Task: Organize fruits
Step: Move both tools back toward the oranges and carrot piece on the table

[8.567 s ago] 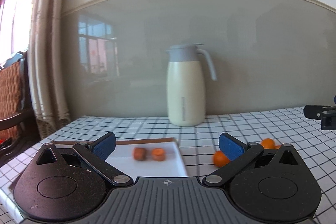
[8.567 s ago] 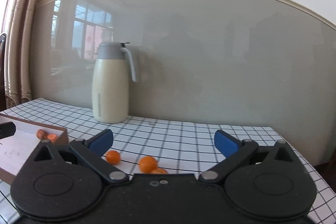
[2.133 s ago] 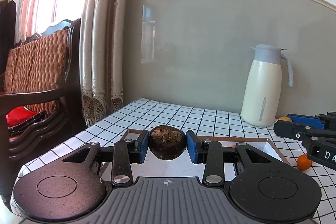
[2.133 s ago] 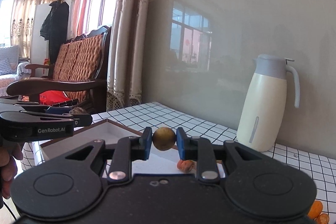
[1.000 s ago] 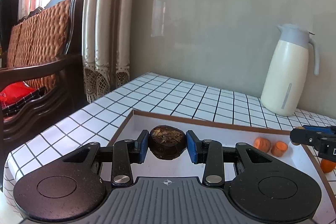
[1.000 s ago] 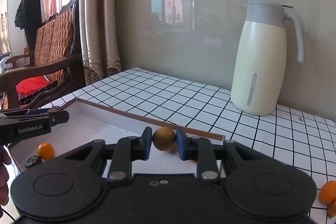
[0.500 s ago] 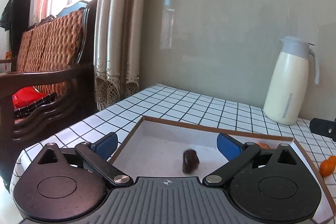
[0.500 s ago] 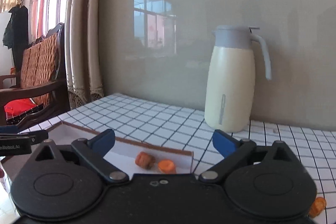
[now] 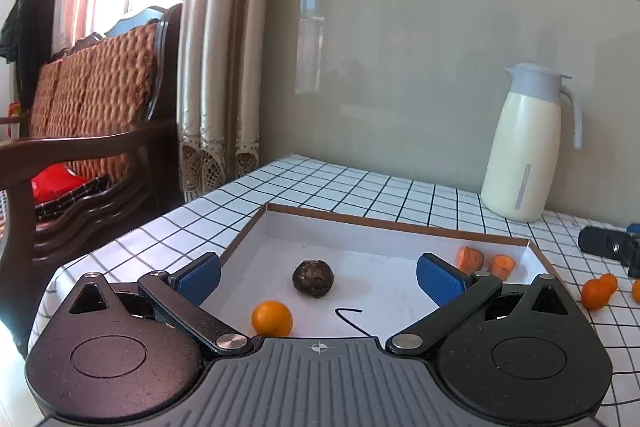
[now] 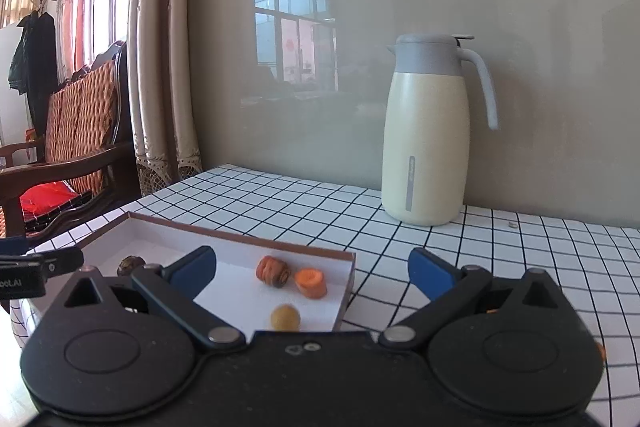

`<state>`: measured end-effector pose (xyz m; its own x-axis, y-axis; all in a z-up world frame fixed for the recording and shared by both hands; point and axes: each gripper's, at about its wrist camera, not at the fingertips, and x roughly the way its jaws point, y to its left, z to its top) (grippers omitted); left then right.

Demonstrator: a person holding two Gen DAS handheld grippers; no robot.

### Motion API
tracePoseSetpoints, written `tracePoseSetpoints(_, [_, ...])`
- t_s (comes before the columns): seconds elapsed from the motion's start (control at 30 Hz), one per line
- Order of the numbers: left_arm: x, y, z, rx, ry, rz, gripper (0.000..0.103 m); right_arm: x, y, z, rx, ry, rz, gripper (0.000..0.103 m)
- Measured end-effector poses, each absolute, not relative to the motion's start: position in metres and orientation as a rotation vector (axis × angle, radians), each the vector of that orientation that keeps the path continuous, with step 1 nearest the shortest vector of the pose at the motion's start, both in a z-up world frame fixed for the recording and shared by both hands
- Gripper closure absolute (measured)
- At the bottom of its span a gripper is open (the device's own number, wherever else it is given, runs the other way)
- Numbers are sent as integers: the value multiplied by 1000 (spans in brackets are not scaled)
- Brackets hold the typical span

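A white tray (image 9: 400, 225) with a brown rim lies on the checked tablecloth. In it rest a dark round fruit (image 9: 313, 278), a small orange fruit (image 9: 272, 318) and two carrot pieces (image 9: 470, 257). My left gripper (image 9: 318, 271) hovers over the tray's near end, its jaws opening, nothing between the pads. The right wrist view shows a yellow-green fruit (image 10: 285, 317) lying in the tray (image 10: 240, 233) beside the carrot pieces (image 10: 273, 271). My right gripper (image 10: 314, 265) stands above it, jaws opening and empty. More small oranges (image 9: 598, 291) lie on the cloth to the right.
A cream jug (image 9: 528, 147) with a grey lid stands at the back by the wall. A wooden chair (image 9: 80, 131) with a woven back sits left of the table, beside curtains. The table's left edge is close to the tray.
Both grippers let go: the dark fruit dropped from the left and the yellow-green fruit from the right, both into the tray. Both jaws swung wide and both hands drew back.
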<state>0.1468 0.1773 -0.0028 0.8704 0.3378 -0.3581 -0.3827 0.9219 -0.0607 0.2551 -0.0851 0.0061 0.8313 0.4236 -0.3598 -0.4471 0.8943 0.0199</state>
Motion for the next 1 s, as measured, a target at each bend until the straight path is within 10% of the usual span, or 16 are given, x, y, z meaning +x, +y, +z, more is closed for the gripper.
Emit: tracePoseSetpoints(1.0, [86, 114, 16, -188, 216, 181, 0, 165, -149, 16, -115, 279, 389, 6])
